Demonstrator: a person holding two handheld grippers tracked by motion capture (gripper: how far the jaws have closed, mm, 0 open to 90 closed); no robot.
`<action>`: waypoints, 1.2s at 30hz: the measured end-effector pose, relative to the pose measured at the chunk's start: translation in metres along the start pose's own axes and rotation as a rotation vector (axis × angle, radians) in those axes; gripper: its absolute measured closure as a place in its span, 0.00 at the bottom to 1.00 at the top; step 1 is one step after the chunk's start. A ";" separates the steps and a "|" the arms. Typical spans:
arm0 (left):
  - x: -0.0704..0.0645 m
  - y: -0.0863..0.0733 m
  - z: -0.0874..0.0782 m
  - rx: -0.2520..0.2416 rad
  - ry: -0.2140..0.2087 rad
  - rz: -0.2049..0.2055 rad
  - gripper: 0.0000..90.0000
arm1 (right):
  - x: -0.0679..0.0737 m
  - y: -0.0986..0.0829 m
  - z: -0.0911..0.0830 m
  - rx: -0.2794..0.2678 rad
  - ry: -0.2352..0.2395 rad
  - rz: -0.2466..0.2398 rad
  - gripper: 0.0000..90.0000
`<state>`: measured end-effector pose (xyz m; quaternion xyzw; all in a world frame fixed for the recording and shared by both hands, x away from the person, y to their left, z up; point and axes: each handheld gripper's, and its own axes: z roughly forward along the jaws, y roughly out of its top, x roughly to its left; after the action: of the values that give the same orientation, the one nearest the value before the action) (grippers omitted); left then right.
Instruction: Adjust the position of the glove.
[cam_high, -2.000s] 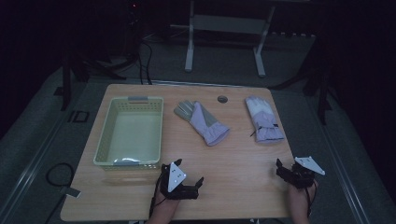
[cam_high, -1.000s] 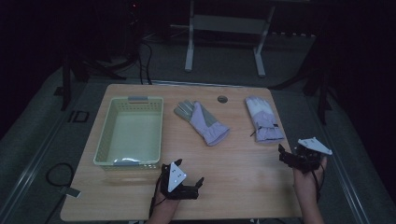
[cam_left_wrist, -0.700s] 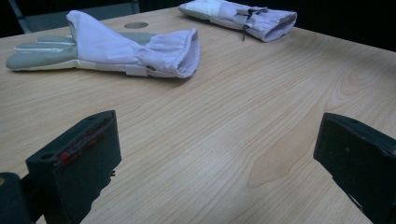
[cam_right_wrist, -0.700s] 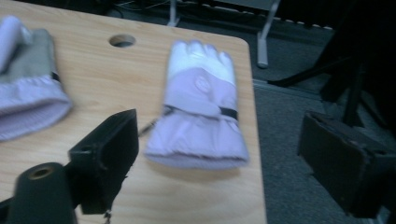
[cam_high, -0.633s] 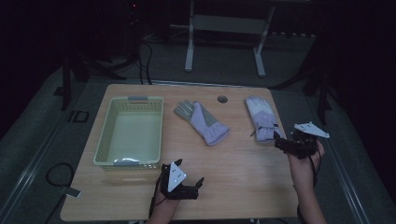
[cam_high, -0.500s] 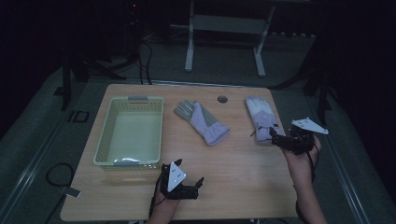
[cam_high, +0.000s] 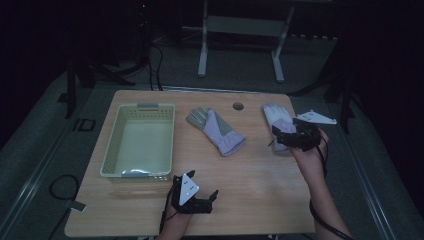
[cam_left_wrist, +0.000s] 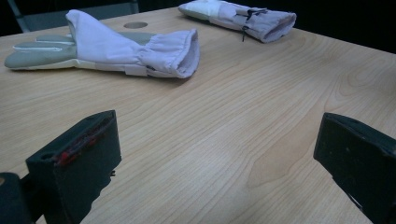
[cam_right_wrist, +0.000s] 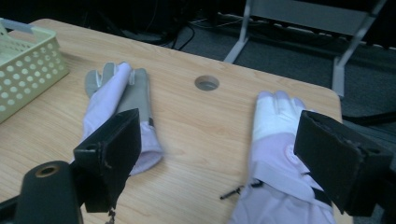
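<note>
Right gripper (cam_high: 292, 136): right of centre in the high view, held above the table's right edge; jaws stand wide apart, holding nothing.
Right glove (cam_right_wrist: 280, 154): lower right of the right gripper view, directly under and ahead of that gripper; one jaw overlaps its cuff side in the picture, contact cannot be told.
Long axis, right glove: fingers toward the table's far edge, cuff toward the person, roughly in line with the gripper's reach.
Left gripper (cam_high: 192, 200): bottom centre of the high view, low over the near edge of the table (cam_high: 260, 190); jaws spread wide, empty.
Middle glove (cam_high: 216, 131): centre of the high view, lying slantwise, well apart from both grippers.
Basket (cam_high: 112, 150): left of centre, nothing seen inside.
Nearer hand: the right, judged best placed for the right glove.
</note>
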<state>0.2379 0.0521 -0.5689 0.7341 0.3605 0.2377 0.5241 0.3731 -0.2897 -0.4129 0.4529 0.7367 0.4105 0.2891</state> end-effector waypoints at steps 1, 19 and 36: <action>0.000 0.000 0.000 0.000 0.000 0.000 0.01 | 0.003 0.003 0.006 0.002 0.032 -0.006 0.17; -0.001 0.000 0.000 0.000 0.002 0.012 0.01 | 0.032 0.015 0.066 0.077 0.152 -0.044 0.26; 0.000 0.000 0.000 -0.003 -0.004 0.009 0.01 | 0.059 0.002 0.139 0.194 0.260 -0.089 0.56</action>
<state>0.2374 0.0519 -0.5689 0.7353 0.3559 0.2390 0.5249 0.4599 -0.1880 -0.4828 0.3886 0.8234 0.3795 0.1641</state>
